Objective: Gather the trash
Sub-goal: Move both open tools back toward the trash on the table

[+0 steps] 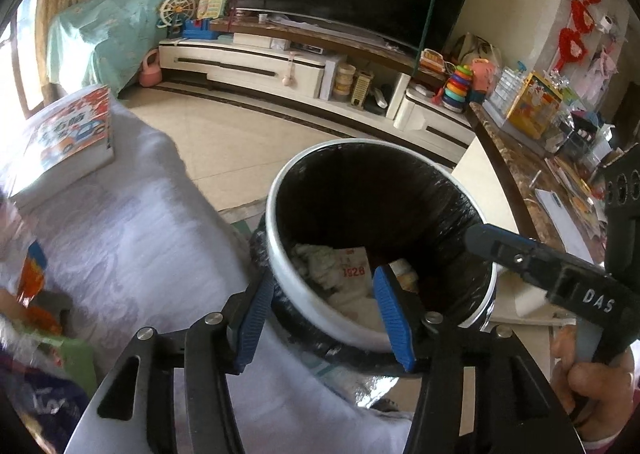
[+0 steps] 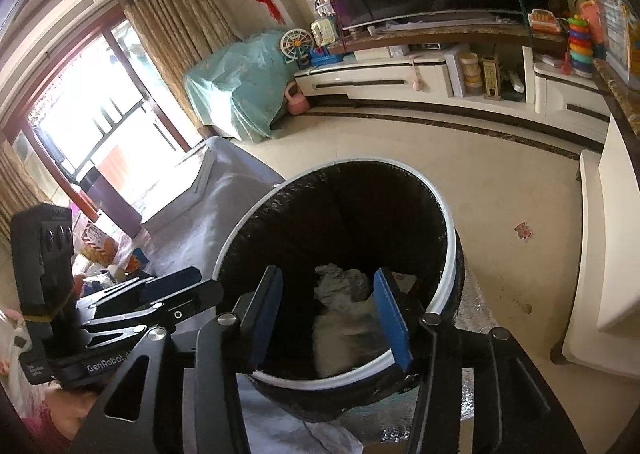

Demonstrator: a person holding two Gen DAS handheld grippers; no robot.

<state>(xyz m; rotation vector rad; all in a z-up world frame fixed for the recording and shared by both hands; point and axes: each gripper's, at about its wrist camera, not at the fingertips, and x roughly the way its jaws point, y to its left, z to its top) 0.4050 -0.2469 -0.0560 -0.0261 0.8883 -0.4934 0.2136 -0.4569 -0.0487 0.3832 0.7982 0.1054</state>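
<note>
A round trash bin (image 1: 280,254) with a white rim and a black liner stands in front of both grippers. Inside lie crumpled white paper (image 1: 316,262) and a slip printed with red digits (image 1: 354,268). My left gripper (image 1: 324,316) is open, its blue pads apart: one outside the bin's near wall, one over the inside, and nothing is pinched. In the right wrist view my right gripper (image 2: 328,314) is open over the bin (image 2: 450,254), above grey crumpled paper (image 2: 340,286) and a blurred pale piece (image 2: 344,334). It holds nothing.
A white cloth-covered surface (image 1: 132,238) on the left bears a printed box (image 1: 68,142) and wrappers (image 1: 32,278). A marble-topped counter (image 1: 516,182) with clutter runs along the right. A TV cabinet (image 1: 248,66) stands across the tiled floor (image 2: 500,182). A hand (image 1: 596,382) grips the right tool.
</note>
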